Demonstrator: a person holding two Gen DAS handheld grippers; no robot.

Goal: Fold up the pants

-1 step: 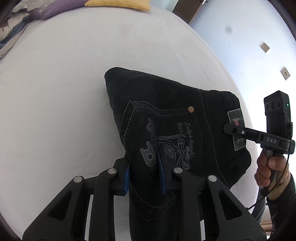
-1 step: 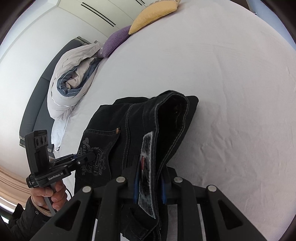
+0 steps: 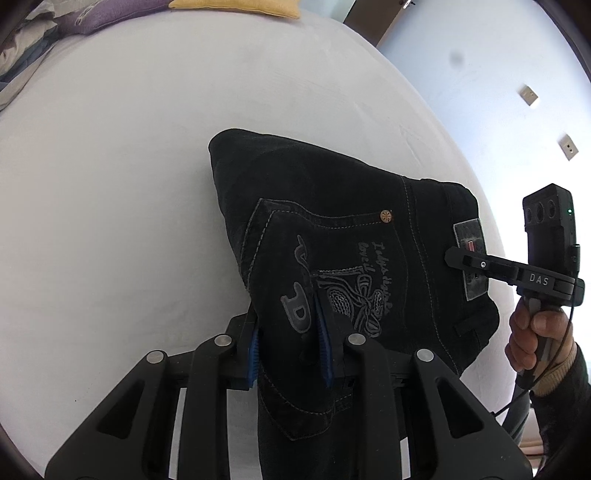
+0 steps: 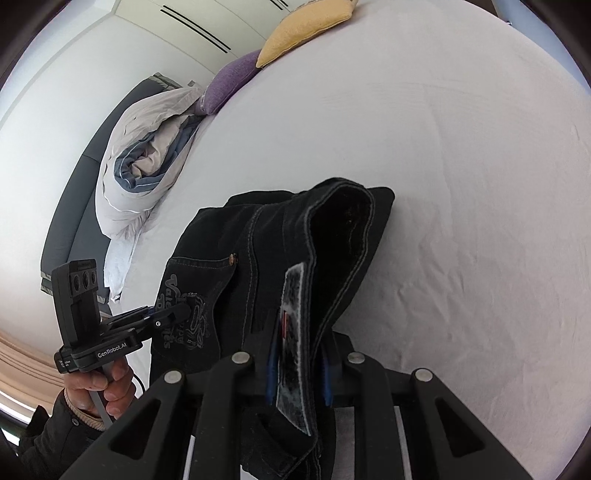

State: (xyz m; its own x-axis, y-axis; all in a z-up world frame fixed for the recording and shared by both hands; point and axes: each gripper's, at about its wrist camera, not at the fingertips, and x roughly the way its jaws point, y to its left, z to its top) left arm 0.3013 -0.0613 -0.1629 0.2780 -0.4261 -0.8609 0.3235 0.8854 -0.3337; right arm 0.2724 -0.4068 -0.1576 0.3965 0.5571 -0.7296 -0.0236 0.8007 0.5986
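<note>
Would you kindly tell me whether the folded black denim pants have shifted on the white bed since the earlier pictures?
No. The black denim pants lie at the same spot against the yellow pillow and white bed.

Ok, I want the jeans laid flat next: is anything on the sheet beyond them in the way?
Nothing visible. Both the left gripper and right gripper are clamped on the black jeans, and the white sheet beyond is bare; the pillows lie far off.

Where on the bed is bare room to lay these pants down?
Free: the white sheet between the pants and the yellow cushion, and left of the pants. Crowded: the head corner, with the purple cushion and bunched duvet.
</note>
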